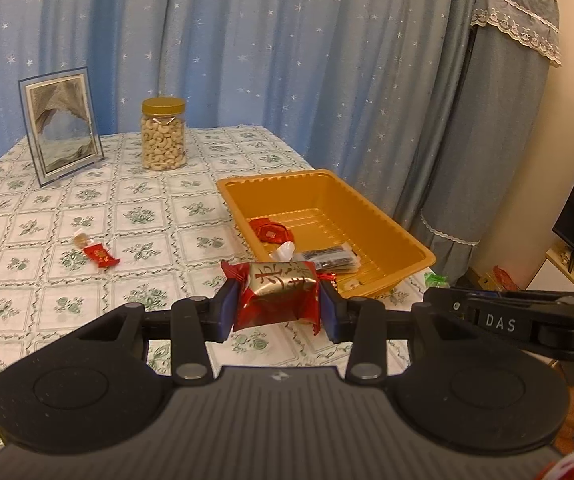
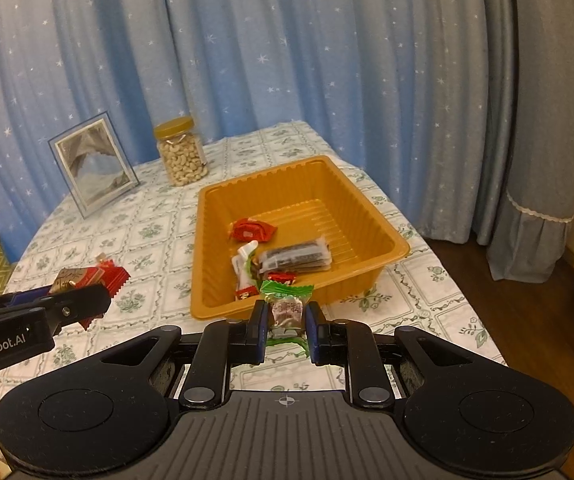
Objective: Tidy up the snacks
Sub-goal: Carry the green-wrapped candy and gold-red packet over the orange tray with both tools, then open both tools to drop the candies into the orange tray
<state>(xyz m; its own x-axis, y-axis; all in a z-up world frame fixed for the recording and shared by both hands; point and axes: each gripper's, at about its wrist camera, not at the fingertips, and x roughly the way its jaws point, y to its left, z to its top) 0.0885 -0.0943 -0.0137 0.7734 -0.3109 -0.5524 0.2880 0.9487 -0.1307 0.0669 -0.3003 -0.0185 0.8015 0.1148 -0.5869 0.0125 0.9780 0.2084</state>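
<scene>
The left claw [image 1: 276,307] is pinching a red-and-gold wrapped candy [image 1: 277,294] between its blue pads, lifted clear of the counter [image 1: 87,208]. Just ahead and to the right of this claw sits the gold plastic tray [image 1: 391,216], already holding a red wrapped sweet [image 1: 270,231], a dark snack bar in clear wrap [image 1: 333,260] and a white packet [image 1: 283,251]. Ahead and to the left of the claw, well apart from the tray, a small red candy [image 1: 97,254] lies on the floral cloth. Farther off beyond it stand a jar of cashews [image 1: 163,140] with a gold lid and a glass picture frame [image 1: 61,130].

The right claw [image 2: 286,322] is pinching a green-wrapped candy [image 2: 286,308], held just short of the tray's near rim [image 2: 223,312]. To its left, the left claw appears from the side with the red-and-gold candy in its grip, above the counter beside the tray.
</scene>
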